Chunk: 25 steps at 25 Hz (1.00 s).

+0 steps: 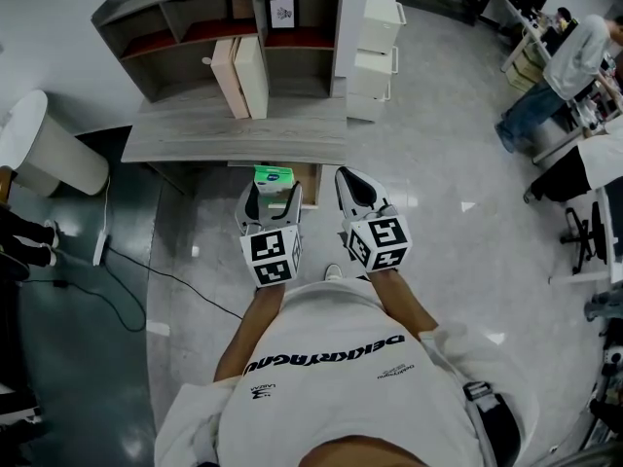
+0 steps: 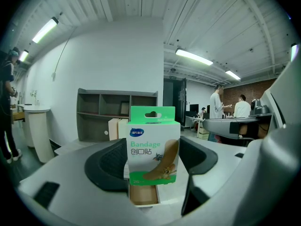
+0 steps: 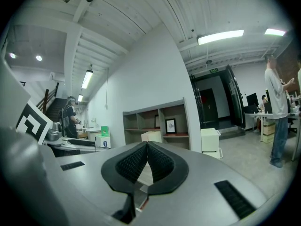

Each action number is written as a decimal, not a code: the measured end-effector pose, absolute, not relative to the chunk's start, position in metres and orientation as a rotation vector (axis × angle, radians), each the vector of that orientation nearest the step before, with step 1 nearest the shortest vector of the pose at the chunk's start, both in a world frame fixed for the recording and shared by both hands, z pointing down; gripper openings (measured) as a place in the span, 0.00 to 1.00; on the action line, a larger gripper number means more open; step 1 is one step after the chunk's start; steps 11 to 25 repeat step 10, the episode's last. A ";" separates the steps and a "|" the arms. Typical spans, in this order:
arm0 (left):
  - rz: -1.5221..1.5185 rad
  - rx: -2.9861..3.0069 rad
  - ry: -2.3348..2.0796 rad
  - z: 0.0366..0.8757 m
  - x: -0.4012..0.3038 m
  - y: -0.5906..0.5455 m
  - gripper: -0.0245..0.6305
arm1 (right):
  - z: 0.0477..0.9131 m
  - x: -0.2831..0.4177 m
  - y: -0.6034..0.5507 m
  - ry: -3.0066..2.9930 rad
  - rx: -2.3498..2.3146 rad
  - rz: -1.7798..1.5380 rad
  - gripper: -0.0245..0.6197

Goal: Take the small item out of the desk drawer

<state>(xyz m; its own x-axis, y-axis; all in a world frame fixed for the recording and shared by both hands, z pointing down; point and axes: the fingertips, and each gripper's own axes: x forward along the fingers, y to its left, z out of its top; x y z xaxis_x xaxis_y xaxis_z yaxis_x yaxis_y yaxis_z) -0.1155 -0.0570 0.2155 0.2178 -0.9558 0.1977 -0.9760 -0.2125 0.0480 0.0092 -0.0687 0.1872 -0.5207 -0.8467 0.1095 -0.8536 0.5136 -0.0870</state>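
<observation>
Plainly, the left gripper (image 2: 153,166) has its fingers (image 2: 106,164) clamped on the bandage box (image 2: 153,147), one dark pad pressed on each side of it. The box is green and white, stands upright between the pads and shows its printed face to the left gripper view. From the head view the bandage box (image 1: 274,176) hangs just off the front edge of the tabletop (image 1: 234,134), right above the pulled-out drawer (image 1: 310,185), lifted clear of it. The drawer's bare wooden inside (image 2: 143,194) shows under the box.

The right gripper (image 3: 147,147) holds nothing: its fingers (image 3: 162,166) are pressed together at the tips. It hovers off the same front edge of the tabletop, just beside the left gripper (image 1: 273,197) and level with it.

At the back of the tabletop stands a grey shelf unit (image 1: 195,37) with a framed picture (image 1: 282,12) in one compartment. Two pale upright boxes (image 1: 243,76) lean on the tabletop in front of it. A white cabinet (image 1: 375,56) stands on the floor at the tabletop's far right end.
</observation>
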 end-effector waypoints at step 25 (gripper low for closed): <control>0.181 2.314 -1.851 0.220 -0.115 -0.064 0.58 | 0.192 0.012 -0.077 -2.677 1.516 0.209 0.09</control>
